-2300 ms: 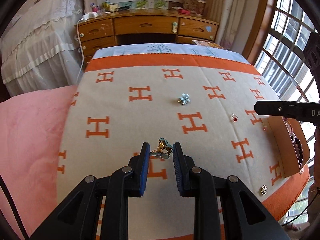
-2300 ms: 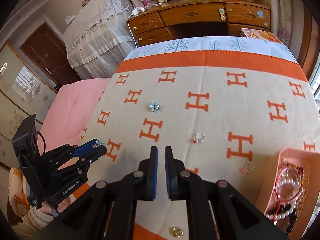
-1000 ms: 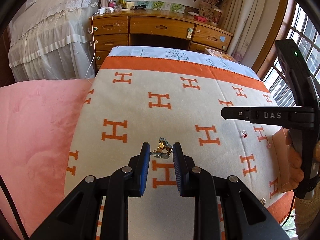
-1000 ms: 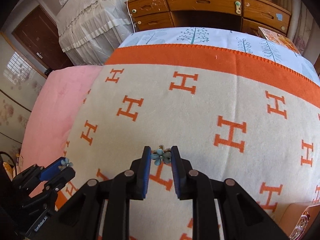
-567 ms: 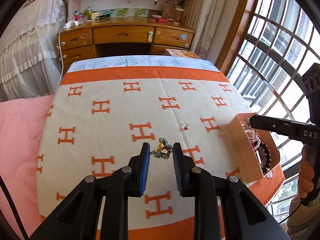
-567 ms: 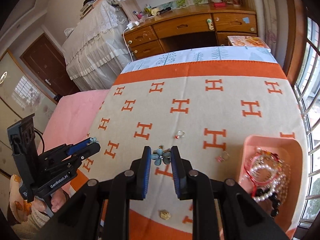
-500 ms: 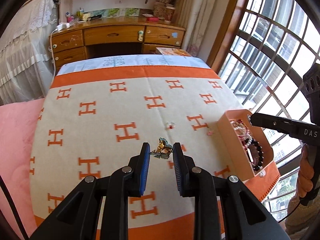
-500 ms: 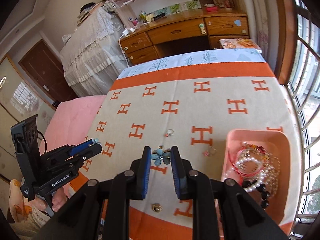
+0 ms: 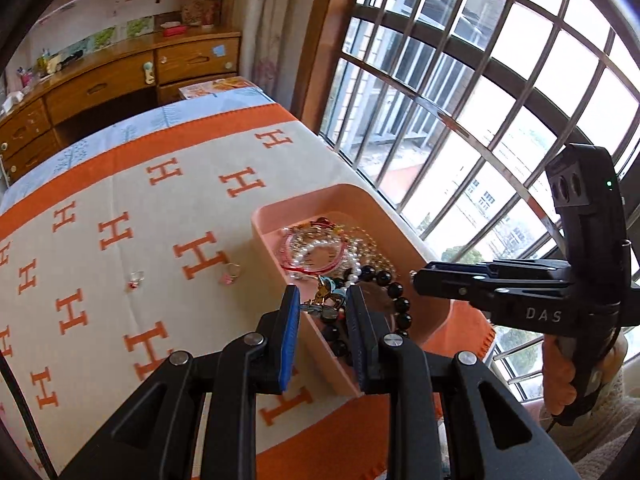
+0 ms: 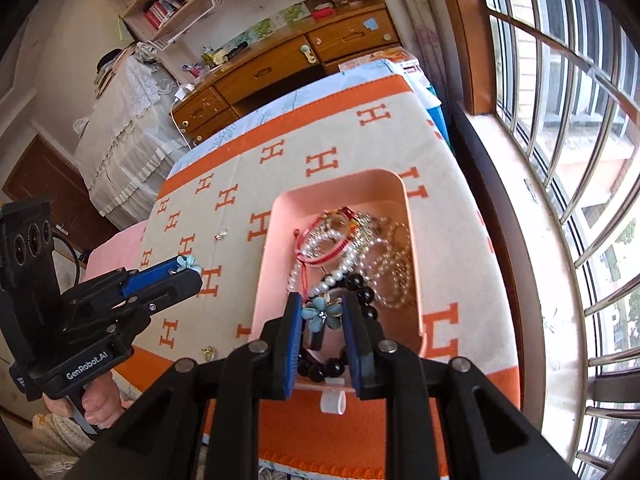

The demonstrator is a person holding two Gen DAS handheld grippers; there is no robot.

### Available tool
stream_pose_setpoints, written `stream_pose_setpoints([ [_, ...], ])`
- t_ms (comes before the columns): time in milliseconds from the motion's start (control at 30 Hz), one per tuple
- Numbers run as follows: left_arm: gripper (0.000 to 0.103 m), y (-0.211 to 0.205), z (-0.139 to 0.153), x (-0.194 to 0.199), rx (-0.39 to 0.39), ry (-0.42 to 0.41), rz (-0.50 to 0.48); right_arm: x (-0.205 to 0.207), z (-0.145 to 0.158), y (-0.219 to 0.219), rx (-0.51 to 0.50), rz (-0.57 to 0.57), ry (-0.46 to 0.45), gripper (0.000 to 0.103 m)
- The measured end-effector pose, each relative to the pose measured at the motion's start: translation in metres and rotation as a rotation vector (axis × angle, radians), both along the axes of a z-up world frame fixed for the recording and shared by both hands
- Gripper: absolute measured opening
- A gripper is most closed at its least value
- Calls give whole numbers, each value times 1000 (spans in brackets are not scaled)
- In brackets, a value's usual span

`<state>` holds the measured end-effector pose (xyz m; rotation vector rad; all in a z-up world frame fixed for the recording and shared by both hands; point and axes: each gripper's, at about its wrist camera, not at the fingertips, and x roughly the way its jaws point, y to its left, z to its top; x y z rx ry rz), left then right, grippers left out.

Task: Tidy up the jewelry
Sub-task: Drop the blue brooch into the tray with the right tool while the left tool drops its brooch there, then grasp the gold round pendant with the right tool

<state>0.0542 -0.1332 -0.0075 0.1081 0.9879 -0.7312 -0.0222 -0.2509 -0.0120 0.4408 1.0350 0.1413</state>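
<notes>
We held both claws over the tray [image 10: 414,264]: left claw [image 9: 323,304] pinching a gold charm [image 9: 326,294], right claw [image 10: 322,312] a blue flower [image 10: 322,312]; two rings [image 9: 232,271], perhaps three, lay on the blanket [image 9: 120,200]

1. Tray [image 10: 276,216] sits on the blanket [image 10: 448,184] at the bed's window-side corner, near the front edge.
2. Bead strands [image 10: 352,256] lie piled inside the tray.
3. Two rings [image 9: 231,273] lie on the blanket left of the tray, apart from each other.
4. One small piece [image 10: 208,353] lies near the blanket's front edge, left of the tray.
5. Desk [image 10: 280,68] stands behind the bed; window [image 10: 580,120] on the right.
6. Right gripper [image 10: 322,314] hangs over the tray's near end; left gripper [image 9: 322,304] over its near left rim.
</notes>
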Motion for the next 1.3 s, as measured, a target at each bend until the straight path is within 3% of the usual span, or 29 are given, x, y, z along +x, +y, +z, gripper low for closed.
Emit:
stream_pose_setpoints([
  [333, 22, -48, -34, -5, 28, 66, -115, -7, -15, -18, 29, 11, 24, 21],
  [433, 31, -50, -32, -12, 42, 28, -128, -9, -17, -18, 42, 13, 25, 31],
  [500, 57, -48, -29, -16, 44, 3, -128, -11, -18, -18, 43, 13, 20, 35],
  [600, 59, -42, -22, -21, 50, -42, -116, -14, -15, -17, 50, 11, 6, 35],
  [1300, 59, 121, 28, -34, 62, -146, 264, -17, 20, 50, 3, 166, -109, 35],
])
